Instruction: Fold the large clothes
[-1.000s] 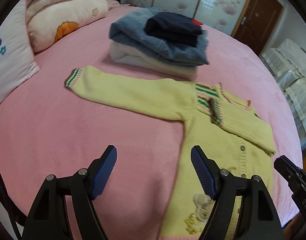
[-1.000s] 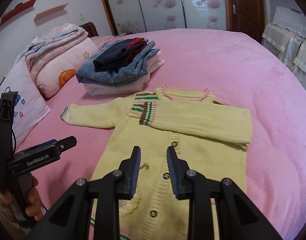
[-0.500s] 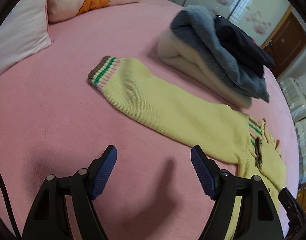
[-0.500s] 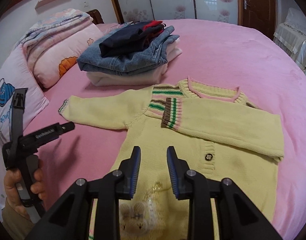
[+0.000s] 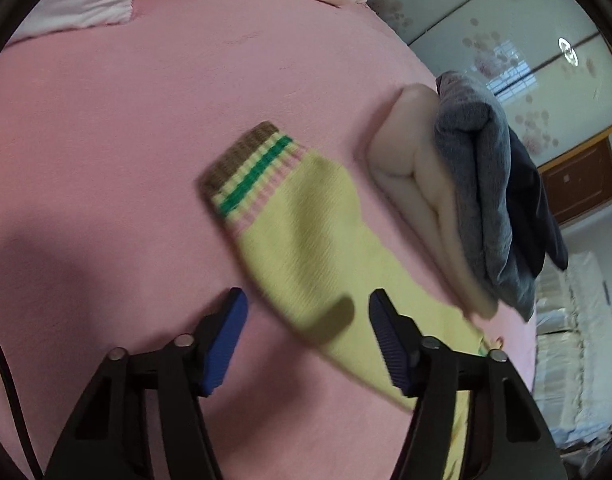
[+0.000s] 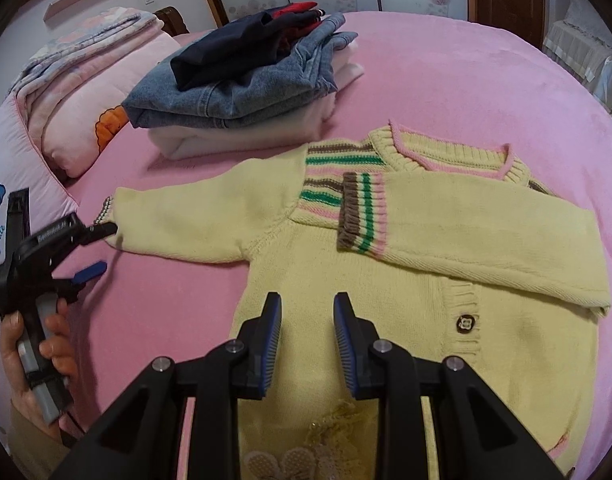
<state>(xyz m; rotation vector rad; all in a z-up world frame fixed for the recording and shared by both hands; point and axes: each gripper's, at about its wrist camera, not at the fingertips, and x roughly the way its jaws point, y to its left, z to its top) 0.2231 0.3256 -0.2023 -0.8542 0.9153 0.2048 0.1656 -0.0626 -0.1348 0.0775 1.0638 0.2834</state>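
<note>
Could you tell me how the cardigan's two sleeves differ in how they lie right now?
The outstretched sleeve lies straight out on the pink bedspread; the folded sleeve lies across the cardigan's chest. The outstretched one's cuff sits by the left tool; the folded one's does not. Both share striped cuffs.

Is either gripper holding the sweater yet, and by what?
No. The left gripper is open over the outstretched sleeve; the right gripper is open above the sweater.

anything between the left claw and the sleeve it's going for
Nothing visible. The left claw is open over the spread sleeve, with only pink bed around it. The clothes pile sits beside the sleeve, off the path.
</note>
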